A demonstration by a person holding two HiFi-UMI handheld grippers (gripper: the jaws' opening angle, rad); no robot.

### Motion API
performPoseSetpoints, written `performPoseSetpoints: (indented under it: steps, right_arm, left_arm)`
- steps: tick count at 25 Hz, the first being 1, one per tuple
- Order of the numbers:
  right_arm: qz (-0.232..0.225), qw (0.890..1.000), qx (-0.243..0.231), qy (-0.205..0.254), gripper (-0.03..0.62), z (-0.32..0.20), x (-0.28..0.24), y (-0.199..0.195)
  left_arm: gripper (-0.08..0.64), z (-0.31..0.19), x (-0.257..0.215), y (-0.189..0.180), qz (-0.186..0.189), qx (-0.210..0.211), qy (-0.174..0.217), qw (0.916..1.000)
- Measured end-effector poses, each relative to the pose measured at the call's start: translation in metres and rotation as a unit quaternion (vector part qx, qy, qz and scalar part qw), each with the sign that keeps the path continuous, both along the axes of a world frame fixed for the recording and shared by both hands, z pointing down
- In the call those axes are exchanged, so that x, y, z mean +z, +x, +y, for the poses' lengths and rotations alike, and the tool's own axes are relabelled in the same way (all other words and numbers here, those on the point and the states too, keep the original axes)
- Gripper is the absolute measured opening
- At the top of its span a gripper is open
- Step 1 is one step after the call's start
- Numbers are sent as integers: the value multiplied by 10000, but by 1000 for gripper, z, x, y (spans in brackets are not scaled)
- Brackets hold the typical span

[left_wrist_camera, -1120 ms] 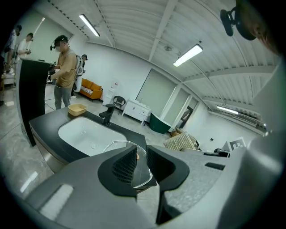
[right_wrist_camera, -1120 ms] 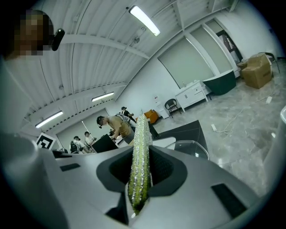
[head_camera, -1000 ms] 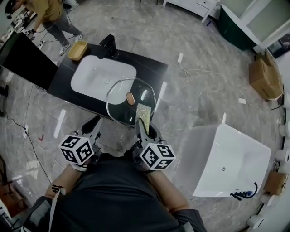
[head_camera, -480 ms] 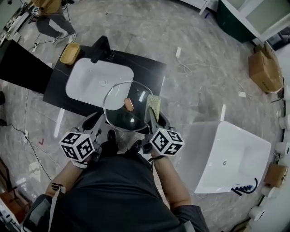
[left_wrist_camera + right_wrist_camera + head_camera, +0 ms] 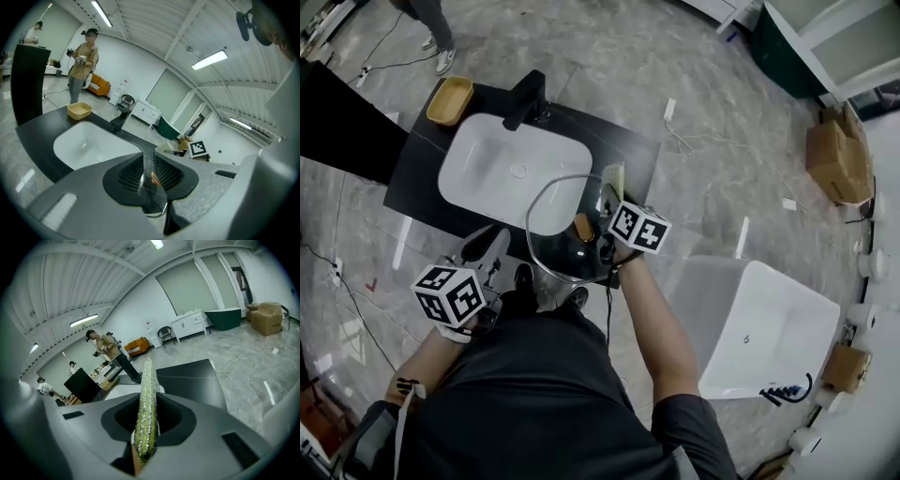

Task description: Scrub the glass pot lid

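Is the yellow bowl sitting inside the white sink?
No, the yellow bowl sits on the black counter, outside the sink.

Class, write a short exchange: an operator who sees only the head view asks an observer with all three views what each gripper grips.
Operator: Head view only. Does the left gripper really grip the lid?
Observer: Yes. Its own view shows the glass rim pinched between its ribbed pads.
Operator: And the right gripper?
Observer: Shut on a green sponge, which is held edge-on and sticks out past the jaws.
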State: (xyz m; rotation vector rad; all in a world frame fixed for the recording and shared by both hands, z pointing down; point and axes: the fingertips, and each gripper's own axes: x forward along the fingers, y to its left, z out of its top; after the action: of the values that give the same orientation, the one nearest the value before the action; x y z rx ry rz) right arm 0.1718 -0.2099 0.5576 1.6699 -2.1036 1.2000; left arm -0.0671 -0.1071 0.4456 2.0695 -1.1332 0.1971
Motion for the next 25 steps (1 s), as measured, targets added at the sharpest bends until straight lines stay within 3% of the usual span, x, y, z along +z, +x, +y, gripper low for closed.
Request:
performPoseSetpoints:
  steps: [4,7,10,15,18,25]
  right_arm:
    - [-210,9971,-646,-348,64,-23,26,-33]
    - [-451,9871,-1311,-796,64,-21,50,-57]
    - [-482,9825,-1494,-1002,64,-17,67,-60]
    - [-643,9893,-918,-929,64,-15,77,-35]
    - [-883,9921,-216,-869,64,-8,82,-12]
    - [-1220,9817,1298,-669,64,34,89,41]
  left_arm:
    - [71,4,0,-26,-63,-352,-51,9993]
    - [71,8,0,-38,-126,-554,-52,9984]
    - [71,11,0,-48,-162,-729,-70,9972]
    - [71,17,-1,-47,-192,-814,-107,9964]
    - [71,17,-1,-35,-208,-687,-81,9974]
    - [71,17,-4,8,-259,-156,-25,9995]
